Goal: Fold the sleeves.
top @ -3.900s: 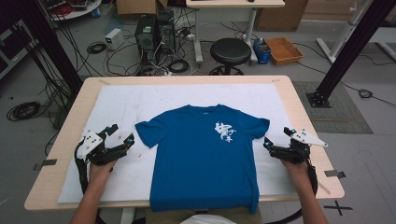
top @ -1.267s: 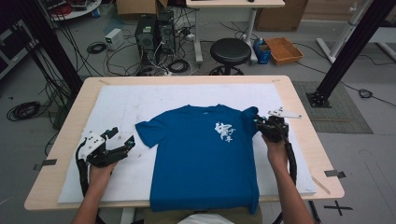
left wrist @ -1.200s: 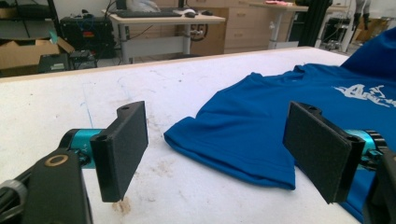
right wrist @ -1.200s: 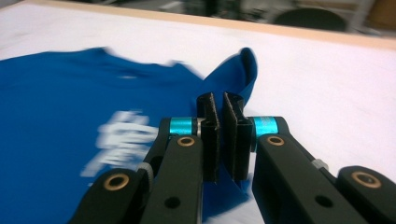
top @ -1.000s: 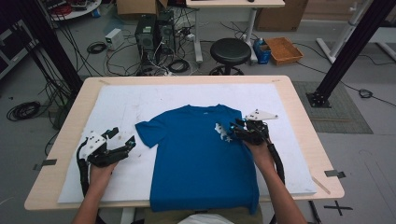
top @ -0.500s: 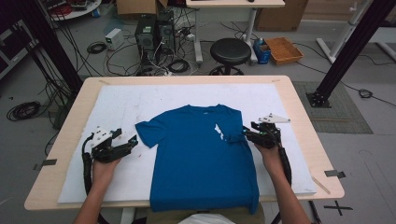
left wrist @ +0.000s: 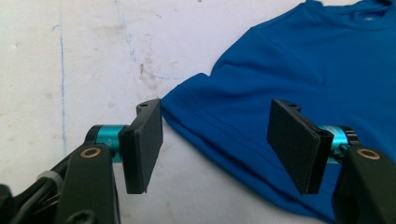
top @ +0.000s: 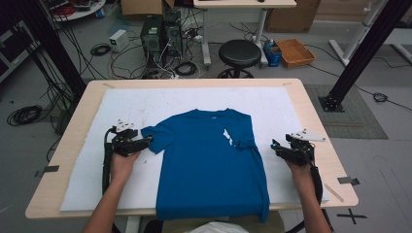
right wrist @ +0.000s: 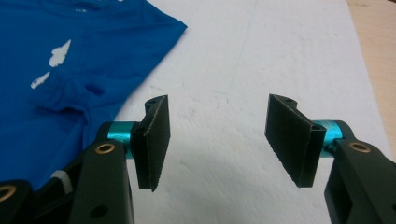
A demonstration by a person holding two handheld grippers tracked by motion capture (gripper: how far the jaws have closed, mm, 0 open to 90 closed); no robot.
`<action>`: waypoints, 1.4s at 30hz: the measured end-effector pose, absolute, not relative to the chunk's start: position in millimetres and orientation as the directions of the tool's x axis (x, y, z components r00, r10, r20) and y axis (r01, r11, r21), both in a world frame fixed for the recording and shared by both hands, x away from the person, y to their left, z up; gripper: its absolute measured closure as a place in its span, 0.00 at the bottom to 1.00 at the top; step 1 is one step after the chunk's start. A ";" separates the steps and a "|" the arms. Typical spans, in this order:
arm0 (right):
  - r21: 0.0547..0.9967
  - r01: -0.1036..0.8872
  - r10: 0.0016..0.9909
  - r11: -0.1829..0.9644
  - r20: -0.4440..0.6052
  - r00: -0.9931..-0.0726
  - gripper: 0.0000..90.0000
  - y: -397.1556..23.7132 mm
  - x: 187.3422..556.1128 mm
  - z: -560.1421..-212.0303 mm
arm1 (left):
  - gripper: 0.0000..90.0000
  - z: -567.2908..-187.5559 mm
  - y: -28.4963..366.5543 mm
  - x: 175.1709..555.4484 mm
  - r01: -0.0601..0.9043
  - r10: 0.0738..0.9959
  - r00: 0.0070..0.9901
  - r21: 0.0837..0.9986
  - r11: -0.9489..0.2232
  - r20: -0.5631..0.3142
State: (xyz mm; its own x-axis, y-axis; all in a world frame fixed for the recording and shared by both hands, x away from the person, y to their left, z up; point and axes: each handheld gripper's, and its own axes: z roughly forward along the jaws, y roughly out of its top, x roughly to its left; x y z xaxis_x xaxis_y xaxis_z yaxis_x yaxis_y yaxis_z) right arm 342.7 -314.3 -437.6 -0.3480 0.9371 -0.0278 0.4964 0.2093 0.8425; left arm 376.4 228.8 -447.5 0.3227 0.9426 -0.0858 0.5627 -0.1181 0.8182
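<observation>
A blue T-shirt (top: 209, 165) is laid flat at the centre of the counter (top: 311, 107), on a white sheet (top: 160, 102), collar toward 12 o'clock and hem hanging over the near edge at 6 o'clock. The sleeve on the 3 o'clock side (top: 243, 144) is folded in over the chest, partly covering the white print (top: 227, 136). The sleeve on the 9 o'clock side (top: 151, 138) is spread flat.

The left hand-held gripper (top: 145, 141) is seen at 9 o'clock of the shirt, right at the flat sleeve's edge. In the left gripper view the jaws are set wide apart, with the sleeve's hem corner (left wrist: 205, 116) lying between them; the pads are not pressed on the cloth. Its jaws have just been closing, with nothing clamped.

The right hand-held gripper (top: 277, 145) is seen at 3 o'clock of the shirt, just beside the folded sleeve, over bare white sheet. In the right gripper view (right wrist: 215, 135) the jaws are fairly wide apart with bare sheet between them; the shirt (right wrist: 70, 70) lies off at 10 o'clock from them, apart from the pads. Its jaws have just been opening, nothing held.

Beyond the counter at 12 o'clock, a black stool (top: 239, 51), computer towers (top: 160, 34) and loose cables are seen on the floor.
</observation>
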 end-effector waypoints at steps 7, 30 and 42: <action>0.848 0.493 0.943 0.195 -0.025 -0.331 0.43 -324.4 334.3 -437.5 | 0.47 -452.2 212.9 382.5 0.597 0.942 0.337 0.774 -0.211 -0.004; 0.846 0.482 0.926 0.229 -0.037 -0.375 0.43 -311.6 339.6 -437.9 | 0.95 -426.2 203.6 378.4 0.483 0.841 0.495 0.873 -0.058 -0.218; 0.843 0.488 0.937 0.225 -0.049 -0.347 0.43 -327.7 326.1 -439.1 | 0.47 -417.1 150.4 388.1 0.406 0.769 0.610 0.909 -0.099 -0.189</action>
